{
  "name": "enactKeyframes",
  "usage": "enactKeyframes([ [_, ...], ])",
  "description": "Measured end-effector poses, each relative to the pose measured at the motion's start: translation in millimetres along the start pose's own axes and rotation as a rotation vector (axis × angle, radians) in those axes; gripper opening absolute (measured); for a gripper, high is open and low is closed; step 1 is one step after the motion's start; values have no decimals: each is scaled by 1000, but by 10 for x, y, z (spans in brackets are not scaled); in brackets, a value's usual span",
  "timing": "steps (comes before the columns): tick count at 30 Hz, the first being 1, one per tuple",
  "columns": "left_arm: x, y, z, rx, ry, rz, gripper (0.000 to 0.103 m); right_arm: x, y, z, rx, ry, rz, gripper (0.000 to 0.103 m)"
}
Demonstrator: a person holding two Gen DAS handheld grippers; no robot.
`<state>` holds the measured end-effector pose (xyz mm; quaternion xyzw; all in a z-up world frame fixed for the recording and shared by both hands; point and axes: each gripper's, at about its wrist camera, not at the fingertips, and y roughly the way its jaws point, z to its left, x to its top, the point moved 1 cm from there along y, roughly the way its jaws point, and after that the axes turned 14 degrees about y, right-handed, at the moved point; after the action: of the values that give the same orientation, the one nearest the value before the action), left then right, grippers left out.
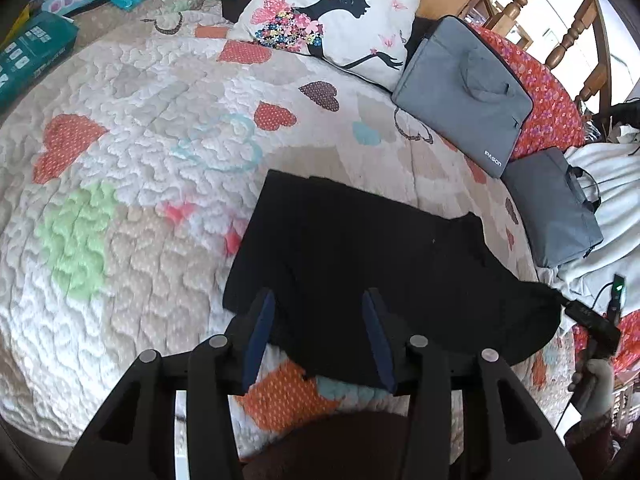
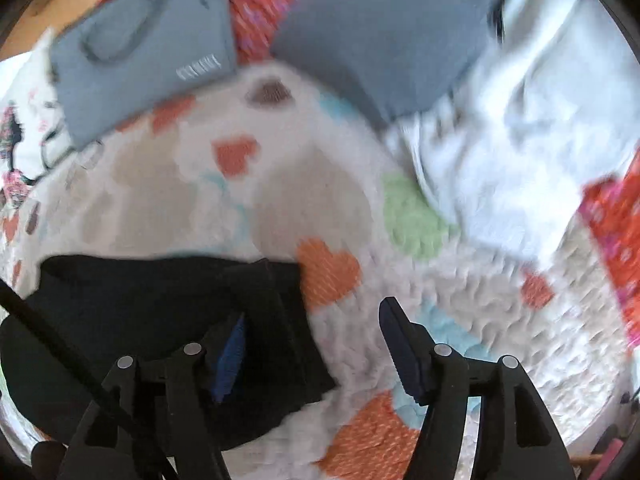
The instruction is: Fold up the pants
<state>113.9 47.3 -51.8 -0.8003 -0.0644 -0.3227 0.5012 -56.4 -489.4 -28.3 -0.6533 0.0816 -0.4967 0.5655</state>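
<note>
The pants (image 1: 360, 264) are black, lying flat in a folded, roughly rectangular bundle. In the left wrist view the far edge runs fairly straight with a small notch near its left end, the left side is neat, and the right side spreads wider into a rounded bulge. From the right wrist view, blurred, the same dark bundle (image 2: 160, 320) sits low and left, showing layered folds stacked along its right edge, the fabric plain with no visible pattern.
</note>
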Motion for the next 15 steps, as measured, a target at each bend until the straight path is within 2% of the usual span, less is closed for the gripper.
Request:
enactKeyframes([
  [1,26,34,14,-1,-4,2,45,-7,-85,159,-10,-43,-22,78],
  [3,54,52,20,-5,-9,1,45,-58,-137,409,-45,-135,-36,80],
  [5,56,19,36,-24,-11,-19,45,-137,-17,408,-147,-197,-42,80],
  [8,21,-35,127,-44,-24,-33,45,-208,321,-81,-322,-139,9,78],
  [9,12,-47,167,-45,-27,-34,45,-239,409,-350,-389,-85,41,75],
  [10,11,-52,205,-45,-29,-32,45,-254,397,-488,-401,-46,53,66],
  [12,40,-48,233,-50,-27,-34,45,-236,195,-619,-334,30,28,65],
  [14,117,-9,219,-68,-23,-39,45,-177,-71,-404,-190,14,-28,65],
  [15,163,25,191,-77,-22,-40,45,-144,-165,-205,-71,-8,-20,69],
])
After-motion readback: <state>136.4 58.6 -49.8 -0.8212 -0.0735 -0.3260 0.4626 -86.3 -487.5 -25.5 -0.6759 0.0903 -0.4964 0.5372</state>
